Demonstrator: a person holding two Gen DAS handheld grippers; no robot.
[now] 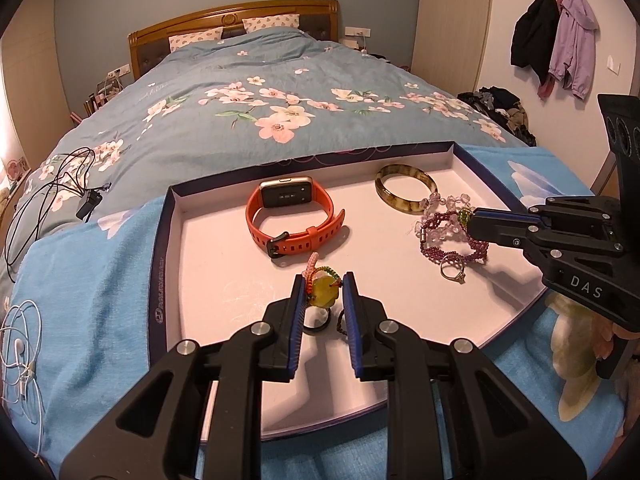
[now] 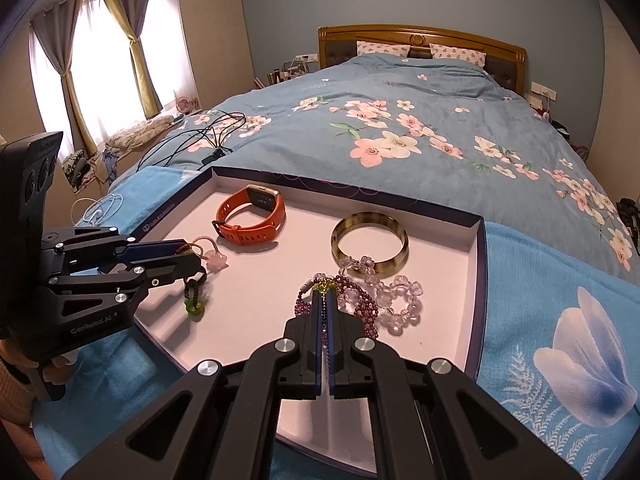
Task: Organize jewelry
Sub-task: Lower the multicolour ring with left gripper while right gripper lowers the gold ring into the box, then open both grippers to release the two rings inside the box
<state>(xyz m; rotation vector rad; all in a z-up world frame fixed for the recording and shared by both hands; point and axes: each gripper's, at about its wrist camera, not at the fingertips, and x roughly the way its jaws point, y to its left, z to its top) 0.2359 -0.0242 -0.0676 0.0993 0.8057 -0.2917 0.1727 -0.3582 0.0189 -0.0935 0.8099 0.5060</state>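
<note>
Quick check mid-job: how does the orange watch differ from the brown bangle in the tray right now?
The orange watch is a strap with holes, a dark buckle and a screen; the brown bangle is one plain mottled ring. The watch stands on its edge, its screen facing the left wrist camera; the bangle lies flat. The watch sits clear of other pieces, while the clear bead bracelet overlaps the bangle's near rim. Both rest in the tray, and neither gripper holds them.

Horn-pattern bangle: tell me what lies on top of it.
A clear bead bracelet drapes over the bangle at its near rim, inside the tray. The rim section beneath those beads is hidden; whether anything else sits there cannot be seen.
</note>
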